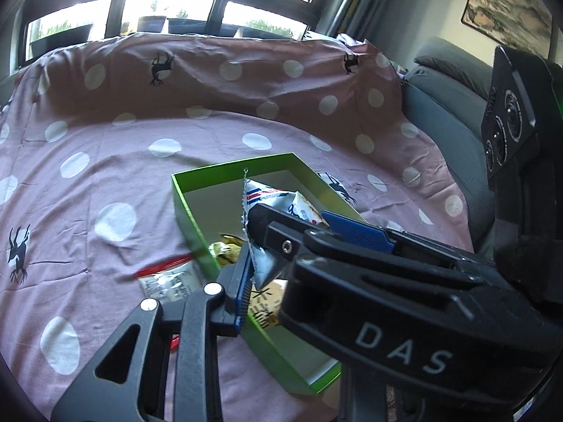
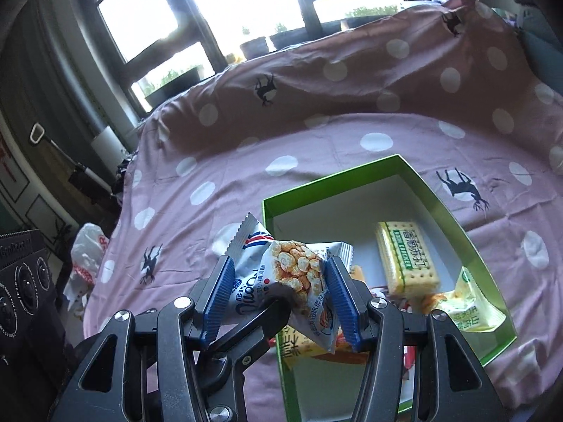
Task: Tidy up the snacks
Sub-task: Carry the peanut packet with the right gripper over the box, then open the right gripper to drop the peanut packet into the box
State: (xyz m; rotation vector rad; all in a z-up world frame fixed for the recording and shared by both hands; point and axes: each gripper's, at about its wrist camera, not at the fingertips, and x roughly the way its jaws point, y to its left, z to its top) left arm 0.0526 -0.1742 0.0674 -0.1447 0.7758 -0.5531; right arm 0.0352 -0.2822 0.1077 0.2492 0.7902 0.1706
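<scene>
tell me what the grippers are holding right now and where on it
Both hold one silver snack bag above the green box. The right gripper clamps its printed middle from both sides; the left gripper pinches its lower end.

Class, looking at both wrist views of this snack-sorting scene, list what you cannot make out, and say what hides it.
- Right wrist view: snacks at the near end of the green box lie behind the right gripper and the puffed-snack bag it clamps.
- Left wrist view: most of the box's contents are blocked by both grippers.
- Left wrist view: red-edged packet outside the box, print blurred.
</scene>
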